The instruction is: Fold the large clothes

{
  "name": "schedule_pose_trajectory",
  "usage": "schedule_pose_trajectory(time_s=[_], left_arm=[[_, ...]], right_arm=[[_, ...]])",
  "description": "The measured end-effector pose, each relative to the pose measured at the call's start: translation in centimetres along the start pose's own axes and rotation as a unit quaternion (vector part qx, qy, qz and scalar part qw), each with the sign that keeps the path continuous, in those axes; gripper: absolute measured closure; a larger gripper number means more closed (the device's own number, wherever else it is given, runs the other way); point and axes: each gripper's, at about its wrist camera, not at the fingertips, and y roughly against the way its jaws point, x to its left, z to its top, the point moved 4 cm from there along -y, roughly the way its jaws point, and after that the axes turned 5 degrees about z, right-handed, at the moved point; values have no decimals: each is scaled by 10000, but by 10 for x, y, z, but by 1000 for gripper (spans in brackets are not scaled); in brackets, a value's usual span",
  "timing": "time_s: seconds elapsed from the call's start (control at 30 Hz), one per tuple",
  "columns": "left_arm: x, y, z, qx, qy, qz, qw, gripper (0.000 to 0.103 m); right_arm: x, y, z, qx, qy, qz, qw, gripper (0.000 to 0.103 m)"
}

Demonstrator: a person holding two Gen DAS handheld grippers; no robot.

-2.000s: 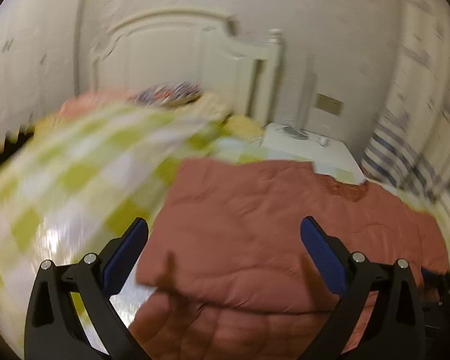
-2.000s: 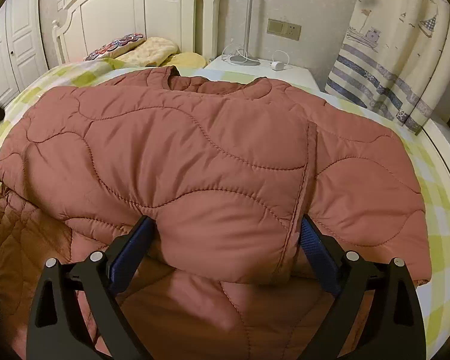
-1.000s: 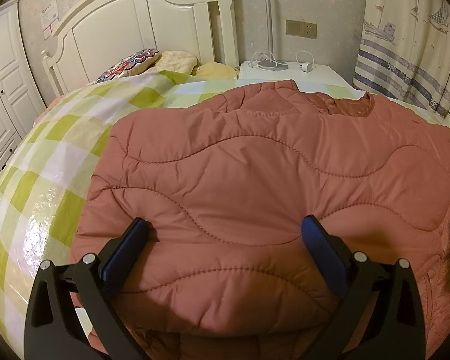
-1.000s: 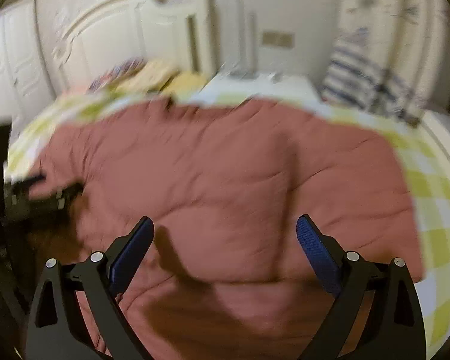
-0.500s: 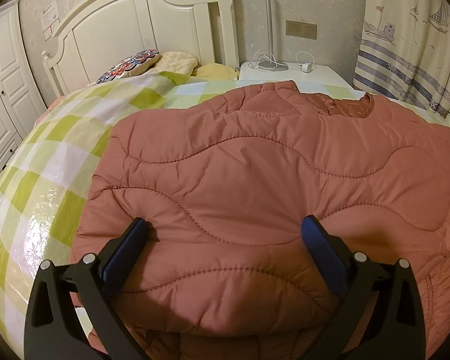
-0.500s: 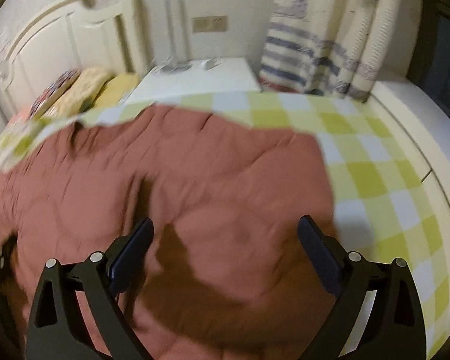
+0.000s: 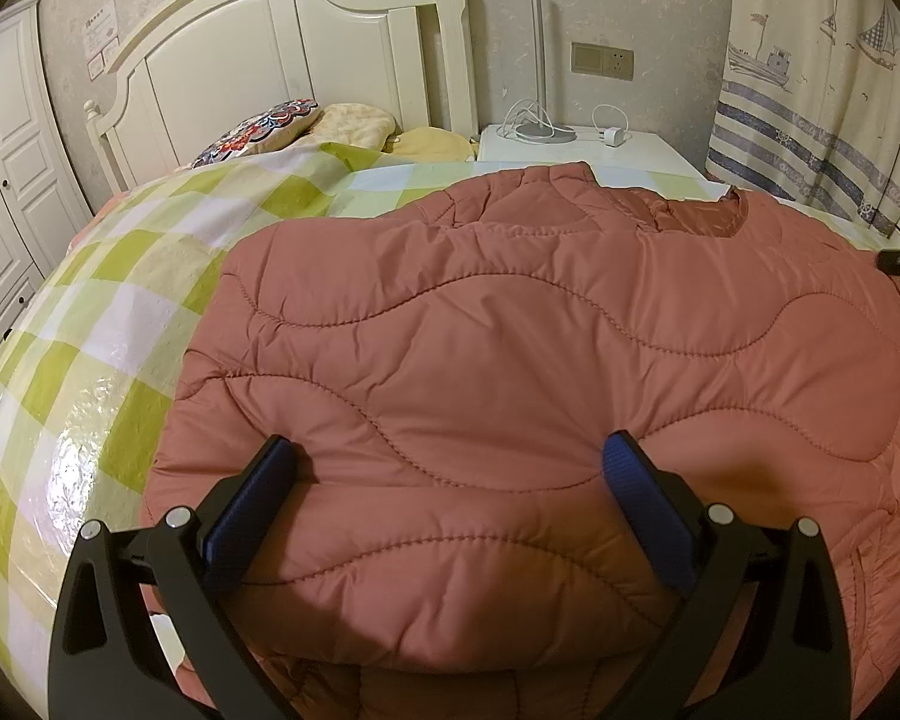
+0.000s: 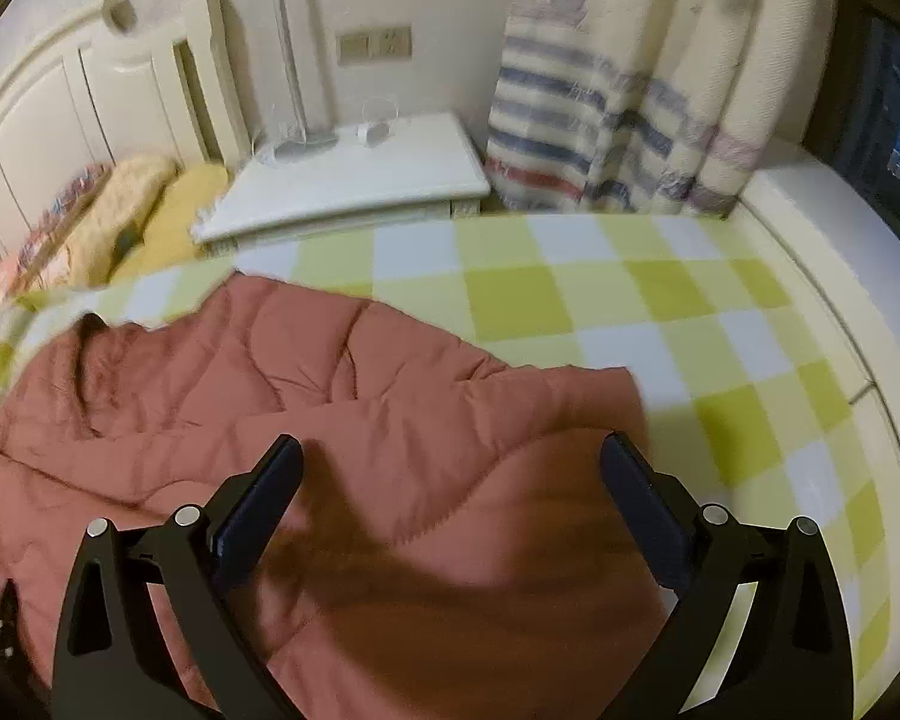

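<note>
Both tools are spread wide, gripping nothing: the left gripper (image 7: 444,456) hovers over the folded jacket (image 7: 540,348), the right gripper (image 8: 450,459) over its right edge. The jacket lies across the checked bedspread (image 8: 660,324), collar toward the nightstand (image 7: 588,147) and headboard (image 7: 282,36).

text: none legible | wall notices (image 7: 101,30) (print too small)

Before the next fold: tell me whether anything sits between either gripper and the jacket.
Nothing visible does. The left gripper and right gripper both hang open directly over the pink quilted jacket, which lies bare on the checked bedspread.
</note>
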Motion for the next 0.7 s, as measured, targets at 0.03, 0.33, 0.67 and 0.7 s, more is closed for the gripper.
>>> schedule_pose_trajectory(time_s=[0.03,0.33,0.67,0.7], left_arm=[[0,0,0,-1,0,-2,10000,2],[0,0,0,-4,8,-10,10000,2],[0,1,1,-28,22,-17,10000,2],[0,0,0,-26,24,-18,10000,2]], right_arm=[[3,-7,-5,164,34,-31,9999,5],[42,77,-34,-882,336,544,9940,5],[106,45,-104,-324,1475,897,9845,5],[105,43,-104,-299,1443,952,9845,5]])
